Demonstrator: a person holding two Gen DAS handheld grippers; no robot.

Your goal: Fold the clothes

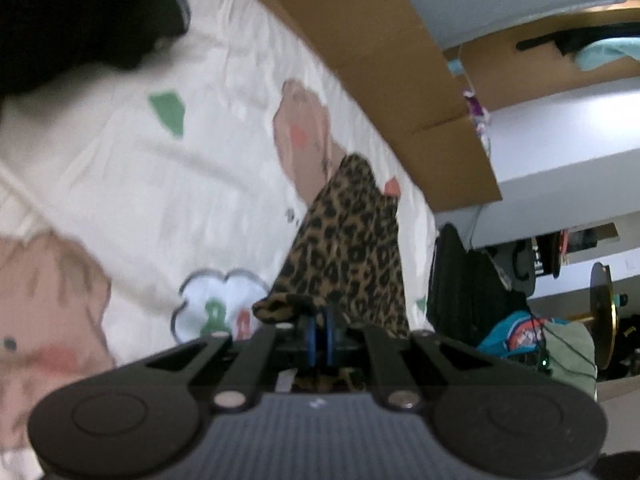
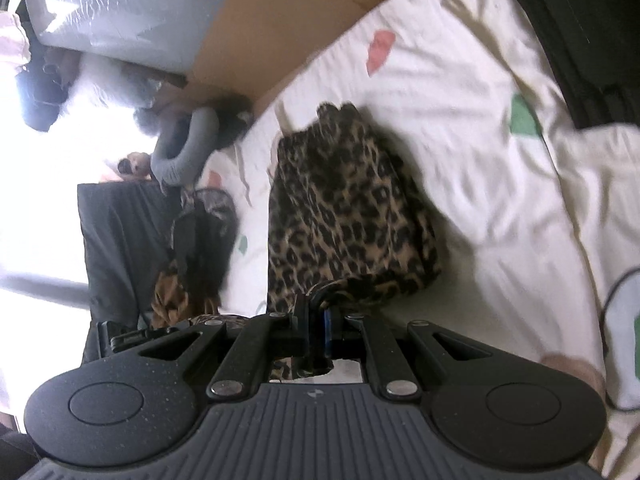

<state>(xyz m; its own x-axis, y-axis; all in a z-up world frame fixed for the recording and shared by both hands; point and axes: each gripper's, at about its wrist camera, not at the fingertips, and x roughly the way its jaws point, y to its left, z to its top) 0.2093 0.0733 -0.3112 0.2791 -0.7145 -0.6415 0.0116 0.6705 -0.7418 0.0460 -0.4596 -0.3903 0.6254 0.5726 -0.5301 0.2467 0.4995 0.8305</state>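
A leopard-print garment hangs from my left gripper, whose blue pads are shut on its near edge; the cloth stretches away over the white patterned bedspread. In the right wrist view the same leopard-print garment lies bunched in folds on the bedspread, and my right gripper is shut on another part of its near edge. Both grippers hold the cloth lifted off the bed.
A brown cardboard box runs along the bed's far side. Dark clothing lies at the bed's upper left. A black bag and coloured clutter stand beyond the bed. A grey neck pillow and a second leopard-print piece sit left.
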